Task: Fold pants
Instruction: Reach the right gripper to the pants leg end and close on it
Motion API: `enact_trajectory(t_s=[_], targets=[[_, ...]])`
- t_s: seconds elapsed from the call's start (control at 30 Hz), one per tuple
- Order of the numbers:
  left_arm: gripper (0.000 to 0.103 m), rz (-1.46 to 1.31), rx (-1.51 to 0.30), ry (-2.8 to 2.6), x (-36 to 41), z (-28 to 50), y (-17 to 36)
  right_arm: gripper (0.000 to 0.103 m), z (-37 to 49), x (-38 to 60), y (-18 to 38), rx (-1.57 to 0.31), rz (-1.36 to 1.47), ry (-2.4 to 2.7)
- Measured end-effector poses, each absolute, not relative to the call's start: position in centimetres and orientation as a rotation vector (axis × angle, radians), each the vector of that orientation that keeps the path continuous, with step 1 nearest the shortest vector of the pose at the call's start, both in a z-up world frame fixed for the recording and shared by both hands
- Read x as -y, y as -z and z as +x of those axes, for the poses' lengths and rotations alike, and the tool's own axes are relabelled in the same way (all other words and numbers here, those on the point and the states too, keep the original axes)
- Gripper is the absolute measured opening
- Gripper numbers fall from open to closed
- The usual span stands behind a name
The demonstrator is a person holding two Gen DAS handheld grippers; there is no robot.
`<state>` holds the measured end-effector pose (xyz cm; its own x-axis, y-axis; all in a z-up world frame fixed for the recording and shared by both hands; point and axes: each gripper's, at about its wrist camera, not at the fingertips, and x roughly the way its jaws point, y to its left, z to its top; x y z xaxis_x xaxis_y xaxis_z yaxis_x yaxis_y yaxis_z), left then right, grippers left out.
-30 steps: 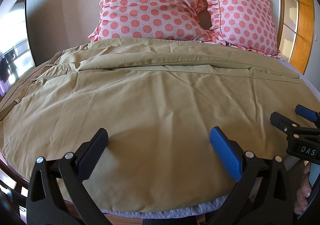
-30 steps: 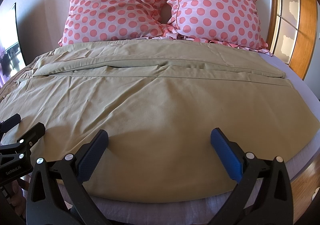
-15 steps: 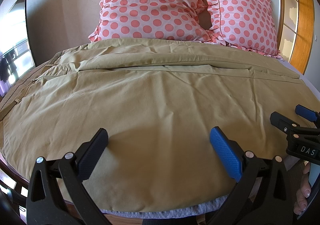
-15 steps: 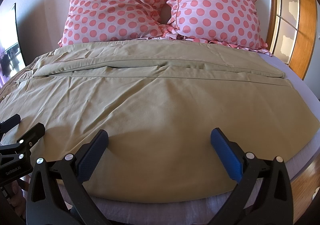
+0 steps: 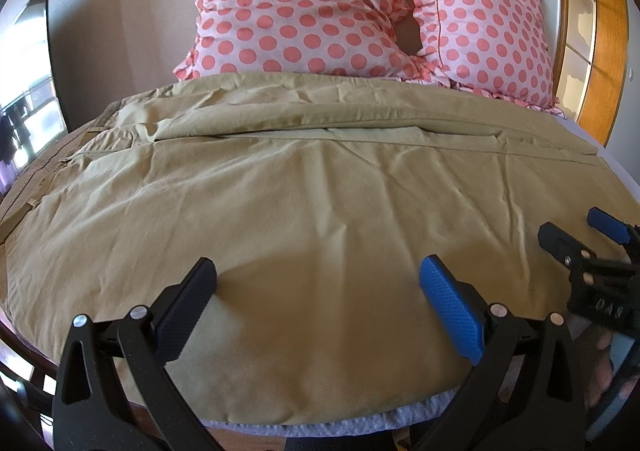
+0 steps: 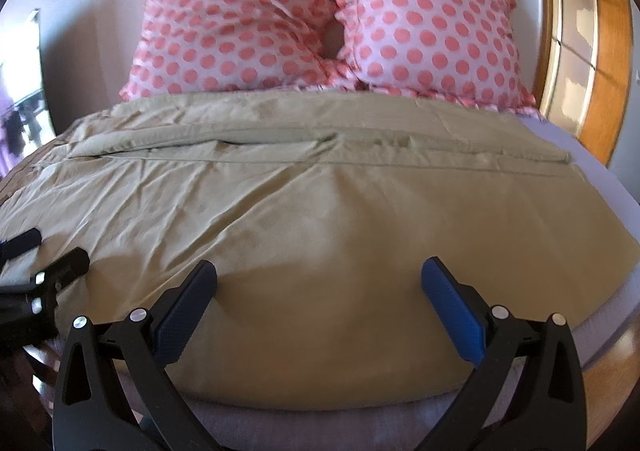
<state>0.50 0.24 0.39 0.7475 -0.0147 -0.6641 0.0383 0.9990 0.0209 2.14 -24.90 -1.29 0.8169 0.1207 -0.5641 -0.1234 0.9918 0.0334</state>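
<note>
Two grippers are in view, each with two fingers spread wide and holding nothing. The left gripper (image 5: 316, 291) has black plastic arms with silver rivets; one finger pad (image 5: 188, 307) is dark, the other bright blue, and both are finely ribbed. The right gripper (image 6: 318, 291) is built the same way, and it also shows small at the right edge of the left wrist view, where its lettering is too blurred to read. Both hover low over the near edge of the pants (image 5: 320, 211); whether the fingertips touch the cloth cannot be told.

There is one pair of pants: khaki, thin woven cotton, lightly creased, spread flat across the bed (image 5: 320, 417), with one long lengthwise seam and a waistband with a belt loop at the far left. A strip of pale lilac-grey sheet shows under the near hem. Beyond the pants, two square pillows (image 6: 320, 23) lean side by side, pink with coral dots and ruffled edges. A wooden frame (image 6: 608, 51) curves at the right.
</note>
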Motion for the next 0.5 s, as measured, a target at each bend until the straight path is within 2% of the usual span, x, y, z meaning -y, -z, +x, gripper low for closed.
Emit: enact_trajectory(t_s=[0.07, 0.2, 0.3, 0.33, 0.37, 0.43, 0.5], targets=[[0.101, 0.032, -0.738, 0.035, -0.6, 0.6, -0.9, 0.102, 2.9, 26.4, -0.7, -0.625, 0.018, -0.131], [0.101, 0.027, -0.646, 0.020, -1.9, 0.8, -3.3, 0.102, 7.1, 31.3, -7.5, -0.600, 0.060, 0.006], [0.101, -0.024, -0.628, 0.044, -2.6, 1.7, -4.7, 0.102, 14.2, 35.9, -10.8, -0.651, 0.124, 0.177], [0.101, -0.043, -0.626, 0.060, -2.9, 1.9, -4.8, 0.099, 16.7, 37.4, -11.1, -0.677, 0.159, 0.218], [0.101, -0.058, -0.628, 0.075, -3.0, 2.2, -4.8, 0.084, 20.1, 39.2, -11.1, -0.724, 0.203, 0.264], [0.101, -0.070, -0.635, 0.095, -3.1, 2.6, -4.5, 0.063, 25.6, 41.9, -10.0, -0.821, 0.271, 0.355], [0.101, -0.064, -0.641, 0.107, -3.1, 3.2, -4.3, 0.057, 31.0, 44.7, -8.4, -0.892, 0.357, 0.416]])
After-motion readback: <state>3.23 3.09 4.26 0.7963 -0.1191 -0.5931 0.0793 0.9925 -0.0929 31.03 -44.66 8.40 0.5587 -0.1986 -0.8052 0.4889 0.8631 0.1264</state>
